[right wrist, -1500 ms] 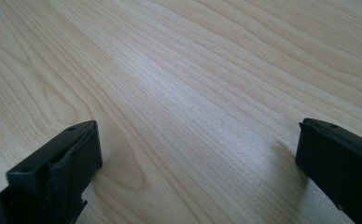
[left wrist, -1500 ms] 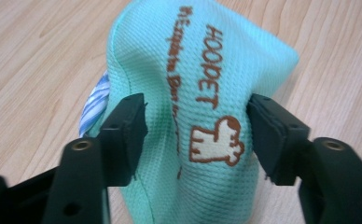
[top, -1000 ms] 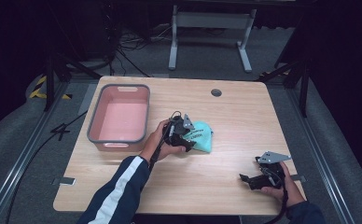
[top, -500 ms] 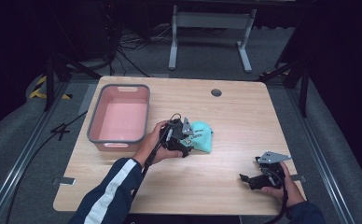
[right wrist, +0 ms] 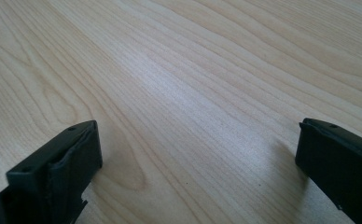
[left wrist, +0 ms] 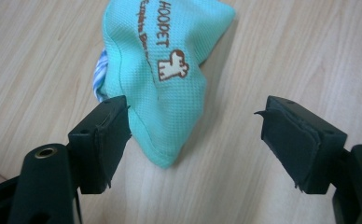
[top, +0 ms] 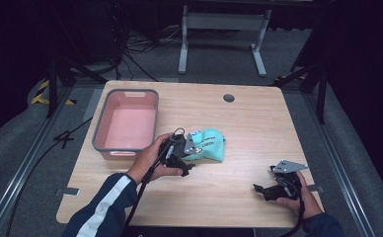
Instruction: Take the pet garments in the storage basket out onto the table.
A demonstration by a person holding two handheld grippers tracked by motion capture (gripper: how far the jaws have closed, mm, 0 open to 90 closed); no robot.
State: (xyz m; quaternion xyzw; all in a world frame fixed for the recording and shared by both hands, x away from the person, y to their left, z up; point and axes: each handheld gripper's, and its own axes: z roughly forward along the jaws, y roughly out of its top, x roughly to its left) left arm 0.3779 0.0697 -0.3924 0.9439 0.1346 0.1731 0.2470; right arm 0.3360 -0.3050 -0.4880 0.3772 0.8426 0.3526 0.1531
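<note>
The left gripper [top: 182, 157] hides the teal cloth's [top: 207, 144] near edge; its print is cut off.

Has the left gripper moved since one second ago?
Yes. The left gripper moved back toward the table's near edge, away from the pink bin, its jaws opening off the teal cloth.

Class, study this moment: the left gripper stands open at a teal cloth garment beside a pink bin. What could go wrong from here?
1. The left gripper stands open with only a corner of the teal garment between its jaws; closing here may catch just a thin edge, which could slip out.
2. A striped piece peeks from under the garment; lifting may leave it behind on the table, short of the pink bin.
</note>
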